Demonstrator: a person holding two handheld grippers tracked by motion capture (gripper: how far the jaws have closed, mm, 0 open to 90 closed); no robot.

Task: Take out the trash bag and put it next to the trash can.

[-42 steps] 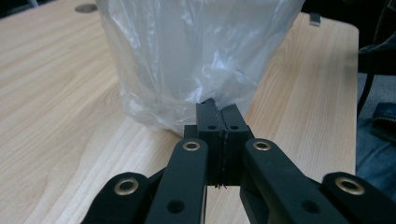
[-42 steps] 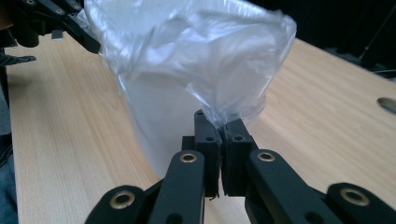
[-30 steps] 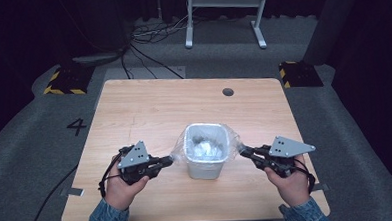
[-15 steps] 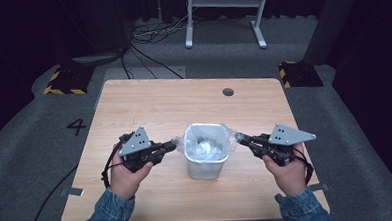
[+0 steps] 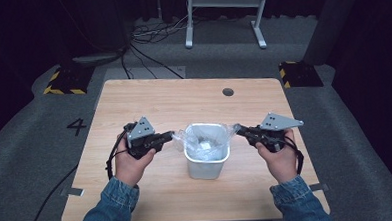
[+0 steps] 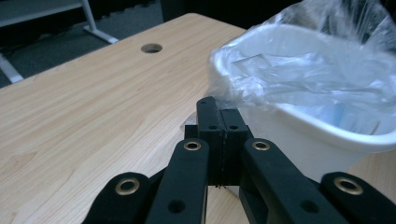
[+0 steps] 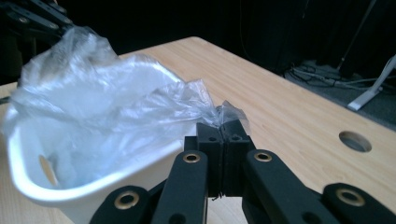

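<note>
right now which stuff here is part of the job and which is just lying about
In the job:
- clear plastic bag
- white bin it lines
- left gripper, shut on the bag's edge
- right gripper, shut on the opposite edge

Lying about:
- table's cable hole
- floor cables
- white stand

High view overhead facing forward, both gripper views close, facing inward, sharing the bin (image 5: 207,152).

looks like a lab/recording studio: black drapes (image 5: 40,27), grey carpet w/ number 4 (image 5: 77,126), hazard-striped floor blocks (image 5: 62,82), cables (image 5: 150,35) beyond worktop's (image 5: 183,98) far edge.
</note>
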